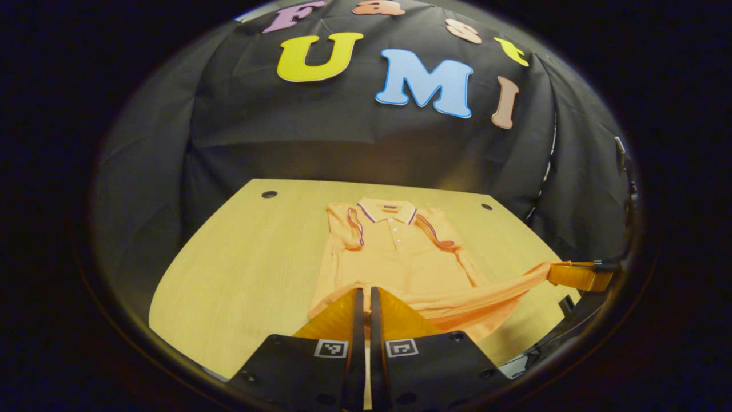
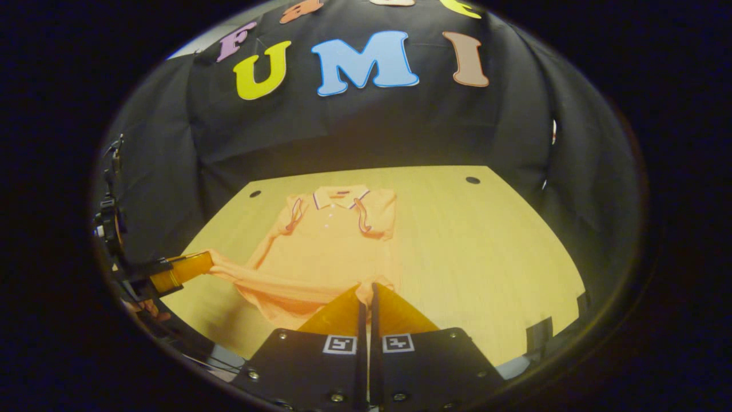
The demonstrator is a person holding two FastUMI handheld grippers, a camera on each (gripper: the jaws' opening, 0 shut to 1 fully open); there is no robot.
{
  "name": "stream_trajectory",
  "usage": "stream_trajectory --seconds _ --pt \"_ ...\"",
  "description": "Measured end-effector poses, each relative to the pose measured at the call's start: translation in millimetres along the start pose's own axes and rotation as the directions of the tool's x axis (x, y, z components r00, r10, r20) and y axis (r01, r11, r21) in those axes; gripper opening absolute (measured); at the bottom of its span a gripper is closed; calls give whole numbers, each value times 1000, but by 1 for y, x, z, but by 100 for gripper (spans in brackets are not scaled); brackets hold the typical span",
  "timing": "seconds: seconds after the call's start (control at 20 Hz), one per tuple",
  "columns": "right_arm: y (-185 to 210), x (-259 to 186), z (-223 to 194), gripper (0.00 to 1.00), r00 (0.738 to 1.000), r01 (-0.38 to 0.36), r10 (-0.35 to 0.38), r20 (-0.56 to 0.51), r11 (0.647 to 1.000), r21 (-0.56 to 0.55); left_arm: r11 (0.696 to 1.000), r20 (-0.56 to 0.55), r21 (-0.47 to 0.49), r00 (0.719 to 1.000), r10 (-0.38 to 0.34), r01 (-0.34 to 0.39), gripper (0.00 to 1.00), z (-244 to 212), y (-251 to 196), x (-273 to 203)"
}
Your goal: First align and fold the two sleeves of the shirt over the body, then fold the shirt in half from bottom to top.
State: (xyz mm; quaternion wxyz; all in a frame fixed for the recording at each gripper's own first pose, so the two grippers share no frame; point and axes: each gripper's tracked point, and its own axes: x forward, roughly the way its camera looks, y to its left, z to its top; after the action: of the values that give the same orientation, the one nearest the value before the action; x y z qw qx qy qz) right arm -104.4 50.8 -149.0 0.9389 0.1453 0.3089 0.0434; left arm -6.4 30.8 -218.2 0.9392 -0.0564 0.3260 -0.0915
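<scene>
shirt (image 1: 394, 257) hem pinched by each closed hand-held gripper (image 1: 364, 292).

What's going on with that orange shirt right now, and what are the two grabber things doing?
Left gripper and right gripper each shut on the shirt hem, lifted off the table. Sleeves already folded in. Nothing in the way.

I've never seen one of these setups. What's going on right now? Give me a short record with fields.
garment: orange polo shirt, collar toward the booth wall, both sleeves already folded over the chest
surface: light wooden table
left gripper: fingers closed on the near hem, at one bottom corner
right gripper: fingers closed on the near hem, at the other bottom corner
hem: lifted off the table and stretched between the two grippers
stage: sleeve folds look done; bottom-to-top fold seems to be starting
</scene>
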Motion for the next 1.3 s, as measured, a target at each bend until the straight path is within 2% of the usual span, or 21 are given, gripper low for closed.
stream_trajectory --seconds 0.25,0.7,1.05,1.15,1.3 --pt "5 33 51 2 998 22 -20 51 999 -32 998 34 -55 999 -28 30 10 44 10 45" --pt "2 107 125 2 993 69 -60 101 994 -87 996 92 -66 995 -49 55 10 116 22 127" --pt "-1 172 169 2 988 109 -93 126 986 -124 998 127 9 990 -57 56 10 153 27 195" --pt "-2 189 176 0 985 126 -108 133 983 -134 998 140 35 989 -52 48 10 157 30 211" --pt "-2 212 182 2 981 153 -129 146 974 -166 998 159 61 987 -34 25 10 161 36 239"
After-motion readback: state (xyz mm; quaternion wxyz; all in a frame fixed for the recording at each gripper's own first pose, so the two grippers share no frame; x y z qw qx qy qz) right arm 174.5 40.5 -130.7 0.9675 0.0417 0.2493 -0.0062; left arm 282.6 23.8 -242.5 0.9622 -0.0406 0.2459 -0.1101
